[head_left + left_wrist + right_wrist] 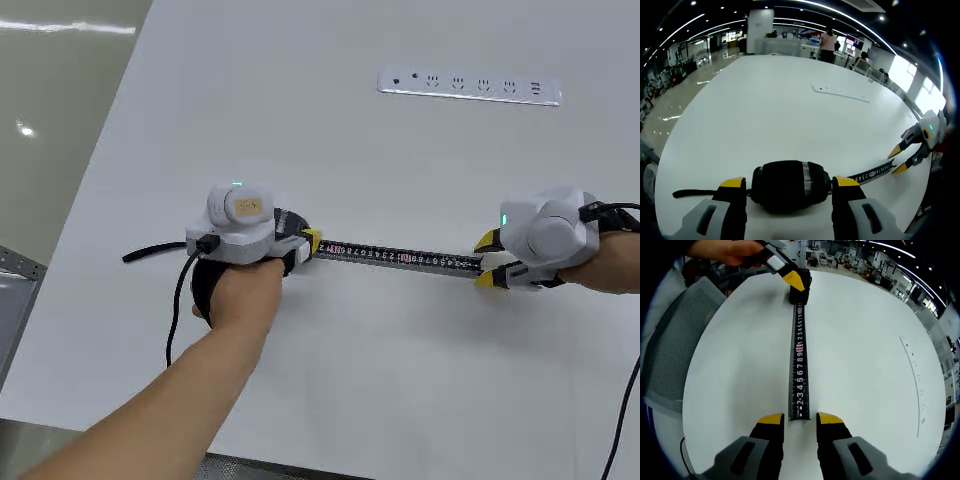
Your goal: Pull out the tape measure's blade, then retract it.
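Left gripper [788,182] clamped on black case [790,195]; right gripper [800,419] parted, flanking blade [800,360] tip without clear contact. Blade drawn out flat on white table [865,390], spanning from case to right gripper.

Either side of the stretched blade [400,258] the white table [400,380] lies bare; beyond it, well apart, sits a power strip [470,86] (low, flat).

A white tabletop [400,380] carries a power strip [469,86] near its far edge and a tape measure [790,186], its blade [400,258] drawn out flat.
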A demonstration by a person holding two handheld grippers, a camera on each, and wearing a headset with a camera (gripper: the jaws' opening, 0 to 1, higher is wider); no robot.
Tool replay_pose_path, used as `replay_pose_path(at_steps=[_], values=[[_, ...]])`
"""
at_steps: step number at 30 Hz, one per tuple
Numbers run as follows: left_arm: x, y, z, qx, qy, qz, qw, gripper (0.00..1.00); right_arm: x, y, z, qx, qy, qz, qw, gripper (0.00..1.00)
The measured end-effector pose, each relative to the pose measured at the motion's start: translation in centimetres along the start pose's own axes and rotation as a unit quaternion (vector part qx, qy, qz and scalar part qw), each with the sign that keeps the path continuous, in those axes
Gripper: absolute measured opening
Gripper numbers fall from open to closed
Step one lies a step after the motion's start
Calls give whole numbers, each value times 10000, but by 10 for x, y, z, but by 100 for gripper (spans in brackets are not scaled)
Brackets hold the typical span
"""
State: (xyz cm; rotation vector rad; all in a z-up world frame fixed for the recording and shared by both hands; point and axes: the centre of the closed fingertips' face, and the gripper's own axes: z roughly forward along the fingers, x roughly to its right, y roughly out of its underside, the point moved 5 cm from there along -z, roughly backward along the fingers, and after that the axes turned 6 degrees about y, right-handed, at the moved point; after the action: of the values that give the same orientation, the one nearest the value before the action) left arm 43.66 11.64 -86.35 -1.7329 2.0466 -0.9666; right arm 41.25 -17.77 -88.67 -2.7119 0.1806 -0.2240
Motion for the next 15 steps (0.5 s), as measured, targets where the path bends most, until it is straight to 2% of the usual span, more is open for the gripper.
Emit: replay_pose_path(at_steps=[15], values=[[2, 1, -1, 41, 55, -39, 10000, 62, 0, 2, 3, -15, -5, 114, 9999, 17]])
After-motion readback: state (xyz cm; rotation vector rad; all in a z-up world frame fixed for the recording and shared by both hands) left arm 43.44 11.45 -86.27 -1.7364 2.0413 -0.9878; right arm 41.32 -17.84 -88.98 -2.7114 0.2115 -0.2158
